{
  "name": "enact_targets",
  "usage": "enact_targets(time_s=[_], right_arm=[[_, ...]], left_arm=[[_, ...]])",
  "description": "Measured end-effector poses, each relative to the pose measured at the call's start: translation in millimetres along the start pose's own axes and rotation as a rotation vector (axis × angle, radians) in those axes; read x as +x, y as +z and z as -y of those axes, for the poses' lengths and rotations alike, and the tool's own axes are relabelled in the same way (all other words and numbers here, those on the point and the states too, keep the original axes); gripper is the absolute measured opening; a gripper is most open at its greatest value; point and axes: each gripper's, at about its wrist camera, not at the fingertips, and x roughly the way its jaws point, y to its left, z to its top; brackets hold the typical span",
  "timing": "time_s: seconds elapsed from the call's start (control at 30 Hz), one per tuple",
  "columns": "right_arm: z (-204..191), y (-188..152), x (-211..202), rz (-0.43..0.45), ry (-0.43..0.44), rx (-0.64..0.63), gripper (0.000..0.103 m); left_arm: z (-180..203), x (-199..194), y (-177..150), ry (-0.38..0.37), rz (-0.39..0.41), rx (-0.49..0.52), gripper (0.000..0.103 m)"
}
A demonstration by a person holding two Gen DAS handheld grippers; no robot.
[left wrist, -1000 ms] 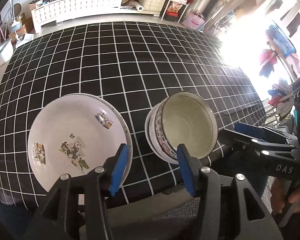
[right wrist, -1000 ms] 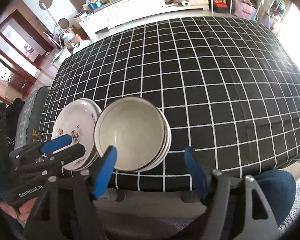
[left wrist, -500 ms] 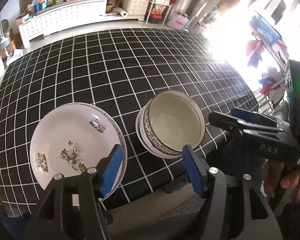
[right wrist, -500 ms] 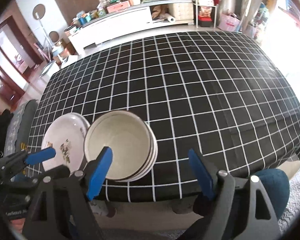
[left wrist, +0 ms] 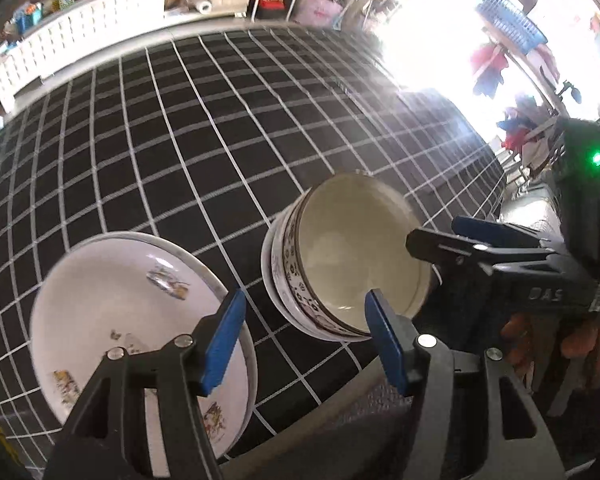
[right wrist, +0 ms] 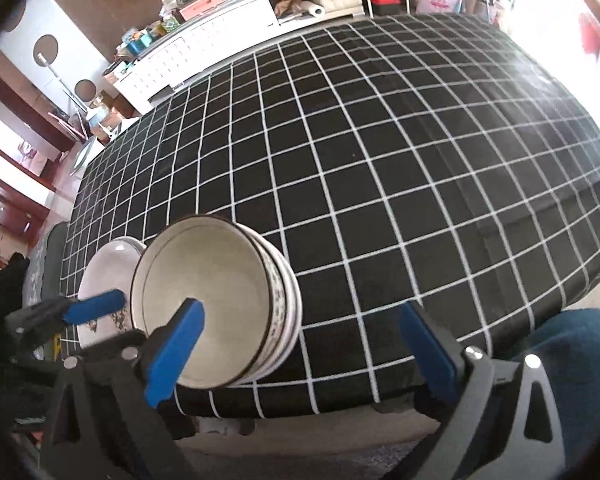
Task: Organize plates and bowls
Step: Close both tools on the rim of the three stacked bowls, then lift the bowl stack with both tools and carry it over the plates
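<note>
Right gripper, lower centre of frame, is opening its empty jaws wider than a second ago beside the stacked bowls at lower left, while the left gripper hangs half open over the plates, suggesting a pickup.

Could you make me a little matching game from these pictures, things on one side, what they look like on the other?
Things:
1. stack of plates
2. stack of bowls
3. tablecloth
4. pads on the right gripper

Descriptions:
A. black with a white grid
B. plain blue
C. white, with small colourful pictures inside
D. cream inside, with a dark patterned band around the outside

Pairs: 1-C, 2-D, 3-A, 4-B
</note>
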Motion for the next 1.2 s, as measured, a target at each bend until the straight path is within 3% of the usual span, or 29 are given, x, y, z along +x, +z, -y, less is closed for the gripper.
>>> enact_targets(time_s=[0.27, 0.77, 0.87, 1.2], right_arm=[[-1, 5, 23, -0.053, 0.015, 0.039, 0.099], [17, 8, 48, -0.148, 0.073, 0.125, 0.099], [23, 6, 50, -0.157, 0.091, 0.149, 0.099], [38, -4, 53, -0.199, 0.150, 0.172, 0.099]], left_arm=[[-15, 30, 13, -0.077, -0.082, -0.007, 0.060], [-29, 61, 24, -0.122, -0.185, -0.007, 0.060], [-25, 62, 23, -0.125, -0.208, 0.032, 0.060], [-17, 72, 26, -0.128, -0.219, 0.059, 0.059]])
